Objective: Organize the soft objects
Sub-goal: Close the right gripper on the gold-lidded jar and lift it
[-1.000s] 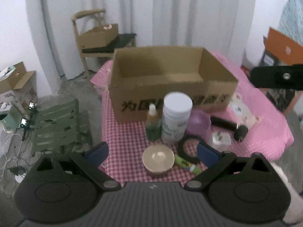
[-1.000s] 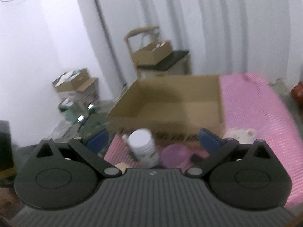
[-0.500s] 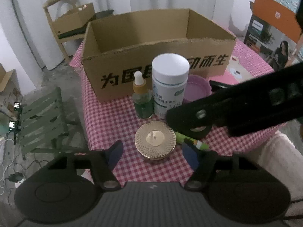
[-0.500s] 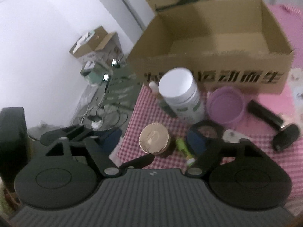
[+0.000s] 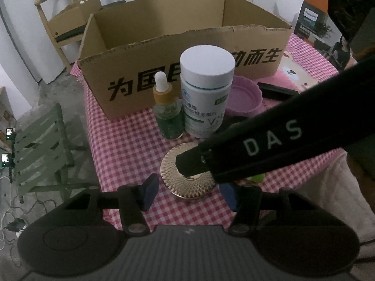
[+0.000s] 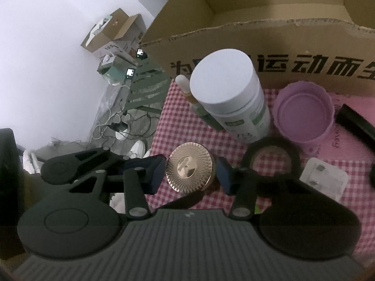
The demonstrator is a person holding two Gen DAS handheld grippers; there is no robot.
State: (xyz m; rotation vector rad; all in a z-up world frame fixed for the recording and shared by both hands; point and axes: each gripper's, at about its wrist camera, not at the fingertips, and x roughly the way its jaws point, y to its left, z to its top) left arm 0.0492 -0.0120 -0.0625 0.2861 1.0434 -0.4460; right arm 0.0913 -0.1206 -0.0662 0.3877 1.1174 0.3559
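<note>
A round gold-lidded jar [image 6: 190, 170] sits near the front edge of the pink checked table [image 5: 126, 140]. My right gripper [image 6: 190, 175] is open, with one blue pad on each side of the jar, close but apart from it. In the left wrist view the jar [image 5: 180, 182] is partly hidden by the right gripper's black body [image 5: 269, 145]. My left gripper [image 5: 189, 193] is open just in front of the jar. The open cardboard box [image 5: 182, 46] stands behind, empty as far as I can see.
A white-capped bottle [image 5: 206, 91], a green dropper bottle [image 5: 167, 114], a purple bowl [image 6: 303, 112], a black tape ring [image 6: 270, 158], a black stick [image 6: 356, 124] and a clear packet [image 6: 324, 179] crowd the table. A green folding chair [image 5: 42, 149] stands on the left.
Both grippers moved down and forward toward the gold jar. The right gripper came across over the jar and now straddles it. Both sets of jaws narrowed.
</note>
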